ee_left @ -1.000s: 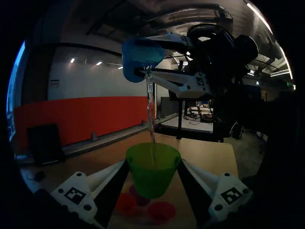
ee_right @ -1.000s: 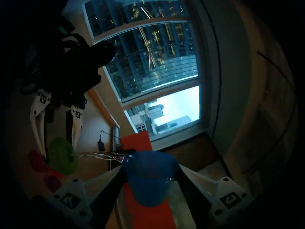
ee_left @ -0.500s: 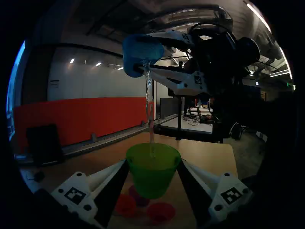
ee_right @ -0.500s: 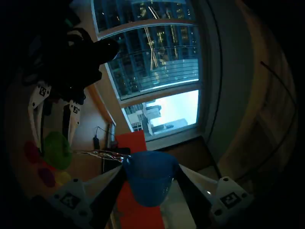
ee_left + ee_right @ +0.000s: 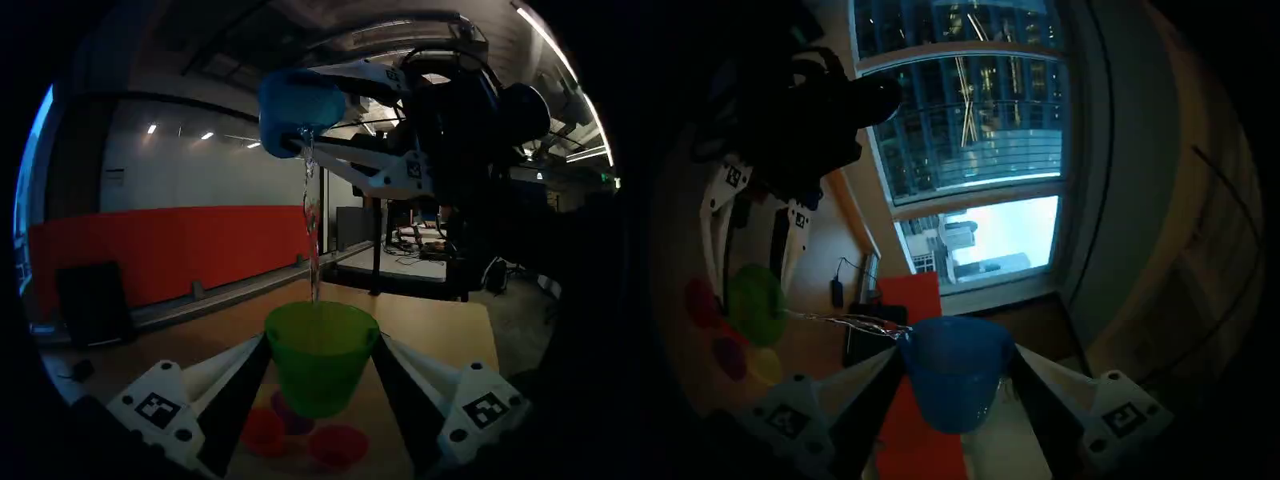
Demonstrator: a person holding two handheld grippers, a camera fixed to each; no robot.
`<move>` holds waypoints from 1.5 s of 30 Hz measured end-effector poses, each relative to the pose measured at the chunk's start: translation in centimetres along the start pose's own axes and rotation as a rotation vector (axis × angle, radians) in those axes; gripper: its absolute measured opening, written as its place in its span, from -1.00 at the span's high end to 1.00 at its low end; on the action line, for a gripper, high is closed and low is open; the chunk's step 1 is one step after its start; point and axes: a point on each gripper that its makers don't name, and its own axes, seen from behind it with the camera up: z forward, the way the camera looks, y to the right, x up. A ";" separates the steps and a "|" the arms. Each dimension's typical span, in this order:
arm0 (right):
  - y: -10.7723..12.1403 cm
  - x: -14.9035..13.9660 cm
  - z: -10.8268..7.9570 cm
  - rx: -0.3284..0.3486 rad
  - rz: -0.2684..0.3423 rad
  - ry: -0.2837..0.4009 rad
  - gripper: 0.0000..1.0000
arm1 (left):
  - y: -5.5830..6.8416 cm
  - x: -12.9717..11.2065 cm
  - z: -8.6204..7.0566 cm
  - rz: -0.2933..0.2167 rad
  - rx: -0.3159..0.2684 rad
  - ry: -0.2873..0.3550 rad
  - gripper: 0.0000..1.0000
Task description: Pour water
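We are tipping the blue cup, clamped by the right gripper, further above the green cup, clamped by the left gripper; stream thinning, pour likely ending.

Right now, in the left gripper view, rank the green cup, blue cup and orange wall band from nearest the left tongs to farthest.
1. green cup, held in the left tongs, low centre.
2. blue cup, above, pouring.
3. orange wall band, far left.

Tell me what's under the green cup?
Below the green cup, on the table, sit two red round things and a purple one. The cup hides part of them.
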 end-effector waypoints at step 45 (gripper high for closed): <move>2.1 2.3 0.1 -0.025 -0.288 0.010 -0.81 | -0.1 0.8 0.2 -0.005 0.003 0.023 -0.72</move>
